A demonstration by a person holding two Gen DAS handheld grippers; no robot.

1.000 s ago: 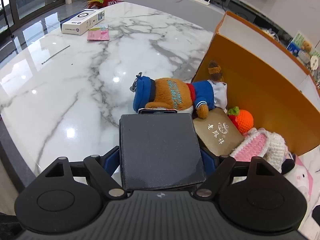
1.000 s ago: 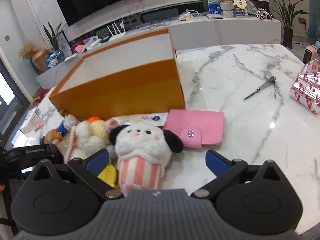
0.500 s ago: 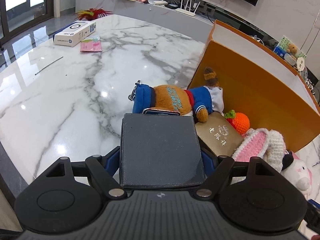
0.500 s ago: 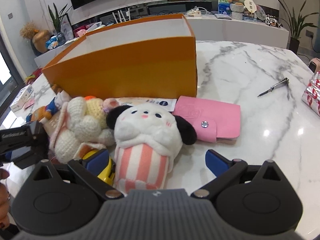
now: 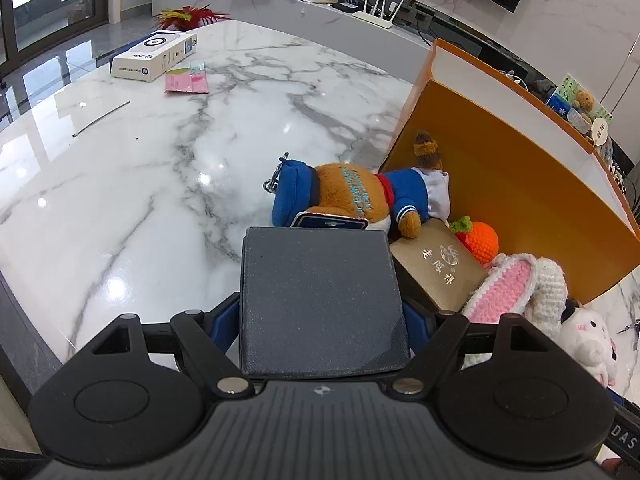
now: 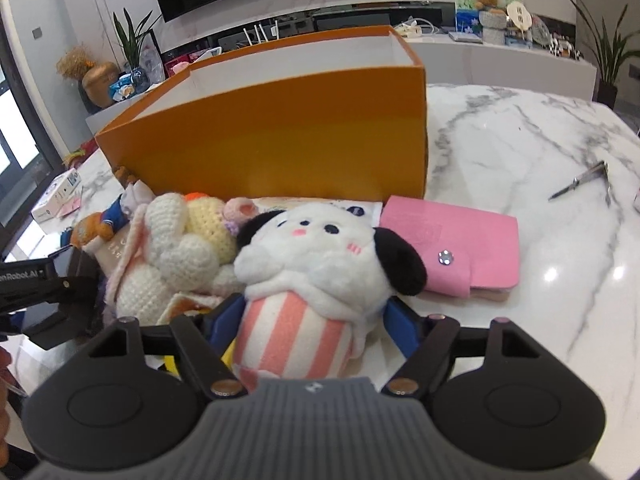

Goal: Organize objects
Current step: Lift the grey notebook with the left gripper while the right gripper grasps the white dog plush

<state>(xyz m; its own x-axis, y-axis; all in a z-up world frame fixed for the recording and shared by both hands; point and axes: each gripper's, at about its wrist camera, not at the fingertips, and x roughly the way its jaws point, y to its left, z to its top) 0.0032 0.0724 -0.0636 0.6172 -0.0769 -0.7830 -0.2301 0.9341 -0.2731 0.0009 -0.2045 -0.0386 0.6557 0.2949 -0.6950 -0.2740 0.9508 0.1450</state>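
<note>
Closing fast: over the last sec the right gripper [image 6: 308,320] has come in around the striped dog plush [image 6: 320,276], its blue fingers [image 6: 402,326] now flanking the pink-and-white body w/ little gap; whether they're actually pinching can't be told. The left gripper [image 5: 322,312] has lifted a bit while staying clamped on the dark grey box [image 5: 320,300], fingers pressed to both sides.

Scene: marble table [image 5: 140,184], w/ the orange box [image 6: 280,136] standing open-topped behind the clutter and nothing seen inside it. Piled vs. its front wall: sailor bear plush [image 5: 356,196], tan gift box [image 5: 436,268], crochet carrot [image 5: 482,240], crochet bunny [image 6: 172,248], pink wallet [image 6: 460,248].

Risks, as judged from here:
- Plush is soft; a squeeze on the belly alone may slip, so the head could flop and drag the bunny or wallet touching it.
- Both grippers work the same pile; left unit sits just beside the bunny in the right wrist view, so a lift twd the orange box could bump arms.
- Grey box blocks much of the left cam's forward view; placing it blind may clip the box rim or knock the bear.
</note>
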